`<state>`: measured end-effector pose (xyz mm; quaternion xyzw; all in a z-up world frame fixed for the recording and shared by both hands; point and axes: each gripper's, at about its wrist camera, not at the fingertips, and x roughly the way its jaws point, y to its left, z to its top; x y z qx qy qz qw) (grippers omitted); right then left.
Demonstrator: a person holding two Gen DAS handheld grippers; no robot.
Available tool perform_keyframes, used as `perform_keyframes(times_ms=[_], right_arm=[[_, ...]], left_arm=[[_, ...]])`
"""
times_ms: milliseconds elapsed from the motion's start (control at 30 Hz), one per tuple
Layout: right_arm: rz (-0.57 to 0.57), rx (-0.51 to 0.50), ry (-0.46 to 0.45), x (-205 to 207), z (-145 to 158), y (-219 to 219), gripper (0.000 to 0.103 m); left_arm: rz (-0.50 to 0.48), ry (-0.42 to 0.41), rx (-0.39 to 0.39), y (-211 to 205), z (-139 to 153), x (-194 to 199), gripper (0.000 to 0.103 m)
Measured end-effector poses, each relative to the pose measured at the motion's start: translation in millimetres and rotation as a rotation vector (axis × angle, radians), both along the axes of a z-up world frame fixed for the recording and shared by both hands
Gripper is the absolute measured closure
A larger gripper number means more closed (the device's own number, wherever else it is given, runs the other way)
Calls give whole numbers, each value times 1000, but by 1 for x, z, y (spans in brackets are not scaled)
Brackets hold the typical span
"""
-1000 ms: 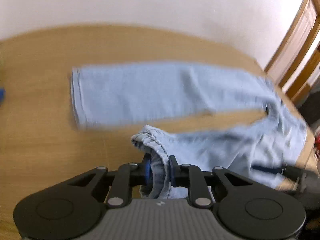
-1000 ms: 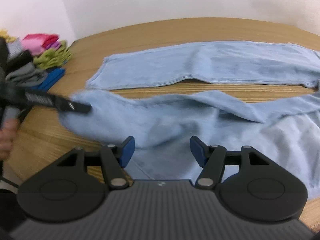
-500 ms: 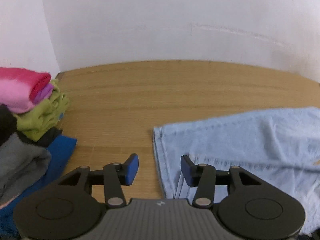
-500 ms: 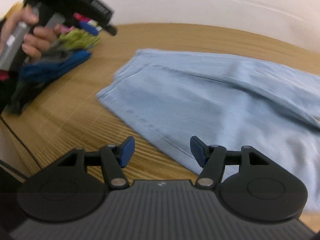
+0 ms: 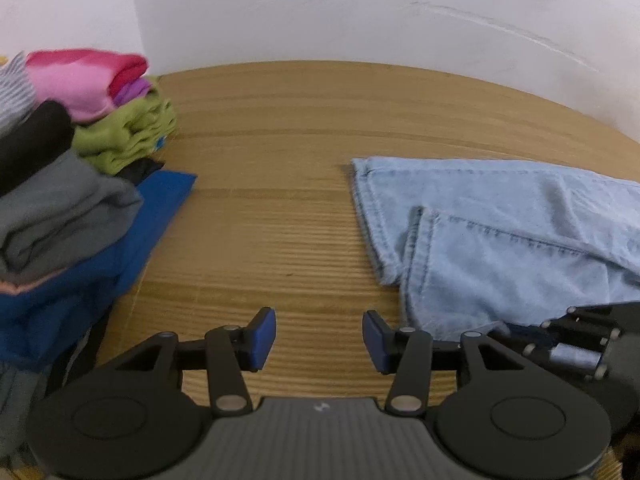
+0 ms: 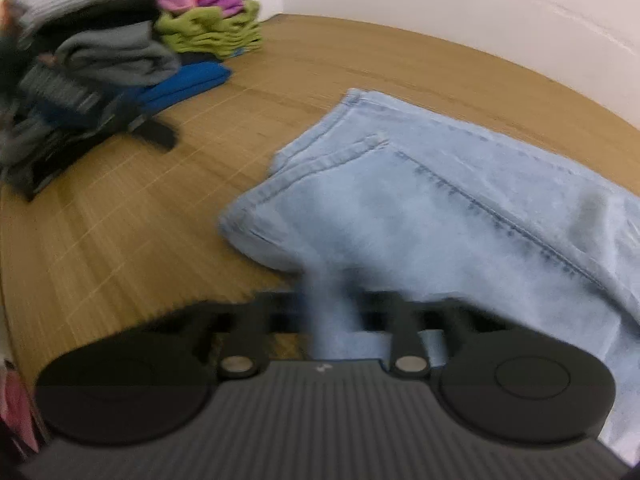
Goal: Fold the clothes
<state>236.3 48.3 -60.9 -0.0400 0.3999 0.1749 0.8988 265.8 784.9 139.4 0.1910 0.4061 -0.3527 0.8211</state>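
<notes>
On the wooden worktop [image 5: 280, 184], light blue jeans [image 5: 500, 232] lie with one leg laid over the other, hems near the middle and the rest running off toward the right edge. A second ago the two legs lay apart, side by side, with the near leg bunched in the left gripper [image 5: 319, 338]; that gripper now stands released, its blue pads parted over bare wood just left of the hems, holding nothing. Half a second ago it sat closer to the hems; the upper leg now shows as a clear separate layer.

The right gripper [image 6: 332, 308] has changed from parted and empty in both earlier frames to clenched on a fold of the jeans near the front edge, denim rising between its fingers; the view is blurred there. In the left wrist view its black body appears at the lower right, touching the cloth.

A stack of folded clothes [image 5: 76, 152] sits at the left edge, well apart from the jeans: pink, green, grey, black and blue pieces.
</notes>
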Motion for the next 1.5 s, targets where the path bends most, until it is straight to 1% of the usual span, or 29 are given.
perform_keyframes(times_ms=[100, 167, 200, 267, 300, 367, 400, 433, 467, 533, 567, 600, 633, 667, 700, 767, 833, 867, 933, 967, 1033, 1067, 1133, 1200, 1233, 1333, 1400, 1467, 1500], right_arm=[[9, 179, 69, -4, 7, -10, 96], [122, 268, 82, -24, 19, -5, 96], [198, 317, 109, -37, 22, 0, 96], [321, 340, 158, -58, 21, 12, 95], [348, 299, 164, -67, 19, 20, 95], [349, 212, 162, -80, 8, 36, 90], [346, 195, 168, -81, 5, 40, 88], [331, 195, 170, -82, 4, 41, 85], [313, 209, 160, -84, 8, 36, 77], [276, 236, 139, -88, 18, 27, 70], [239, 253, 107, -92, 25, 16, 65], [199, 270, 76, -97, 32, 5, 62], [137, 283, 49, -102, 39, -10, 55], [70, 290, 27, -107, 41, -26, 52], [3, 294, 6, -112, 44, -41, 52], [-146, 266, -12, -117, 40, -75, 52], [-266, 232, -18, -118, 36, -105, 49], [-311, 212, -17, -116, 34, -118, 49], [-321, 177, -11, -108, 33, -130, 49], [-311, 149, -15, -104, 33, -131, 49], [-300, 93, -34, -90, 30, -129, 50], [-298, 68, -46, -82, 27, -126, 51], [-303, 62, -40, -80, 23, -122, 51], [-308, 56, -35, -77, 19, -117, 48], [-310, 54, -33, -75, 17, -115, 44], [-317, 45, -25, -71, 11, -108, 45], [-321, 39, -20, -68, 7, -103, 45], [-326, 34, -15, -65, 3, -99, 44], [-329, 30, -12, -65, 1, -97, 44]], left_arm=[[15, -4, -17, 12, 8, 0, 52], [21, -7, -32, 21, 15, 0, 50], [19, -9, -38, 23, 17, 0, 49], [5, -19, -35, 22, 19, 0, 49], [-4, -24, -31, 21, 19, -2, 49], [-37, -31, -17, 14, 16, -7, 49], [-56, -34, -9, 9, 15, -11, 49], [-79, -35, 1, 5, 12, -16, 49], [-103, -38, 10, 0, 10, -21, 49], [-149, -46, 23, -9, 6, -33, 47], [-173, -45, 31, -14, 3, -39, 47], [-195, -37, 36, -18, 0, -45, 47], [-219, -26, 40, -23, -3, -51, 47], [-246, -11, 42, -28, -7, -57, 47], [-272, -2, 46, -34, -11, -63, 47], [-312, -14, 63, -46, -22, -75, 47], [-336, -48, 103, -60, -35, -85, 47], [-333, -75, 126, -66, -41, -87, 44], [-292, -135, 129, -69, -44, -86, 40], [-251, -156, 147, -70, -45, -82, 36], [-169, -197, 184, -72, -47, -74, 35], [-128, -215, 201, -72, -47, -69, 33], [-74, -229, 224, -68, -48, -59, 30], [-40, -241, 247, -63, -48, -53, 31], [-30, -258, 264, -59, -47, -54, 31], [-9, -291, 296, -48, -46, -54, 31], [4, -267, 284, -39, -43, -54, 33], [-15, -235, 264, -38, -40, -55, 37], [-32, -220, 254, -38, -38, -57, 38]])
